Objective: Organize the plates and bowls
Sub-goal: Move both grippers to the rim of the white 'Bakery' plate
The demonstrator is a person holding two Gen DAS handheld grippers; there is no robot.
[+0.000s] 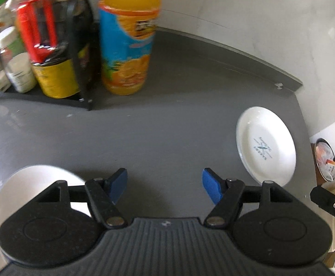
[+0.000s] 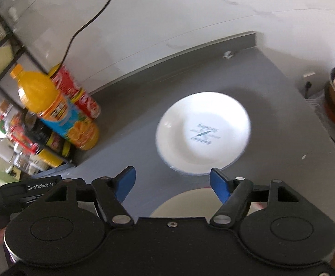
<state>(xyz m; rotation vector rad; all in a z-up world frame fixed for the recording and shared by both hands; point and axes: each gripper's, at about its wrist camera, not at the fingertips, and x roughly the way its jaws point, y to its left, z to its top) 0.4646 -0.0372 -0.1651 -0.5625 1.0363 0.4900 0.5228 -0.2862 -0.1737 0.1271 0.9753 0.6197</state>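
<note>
Both grippers hover over a grey counter with blue fingers spread apart and holding nothing: the left gripper above bare counter, the right gripper just short of a white plate. That plate lies flat near the counter's right edge, with another pale dish partly hidden under the right gripper and a white dish under the left one. At the back left an orange juice bottle stands beside a black rack packed with jars and bottles.
</note>
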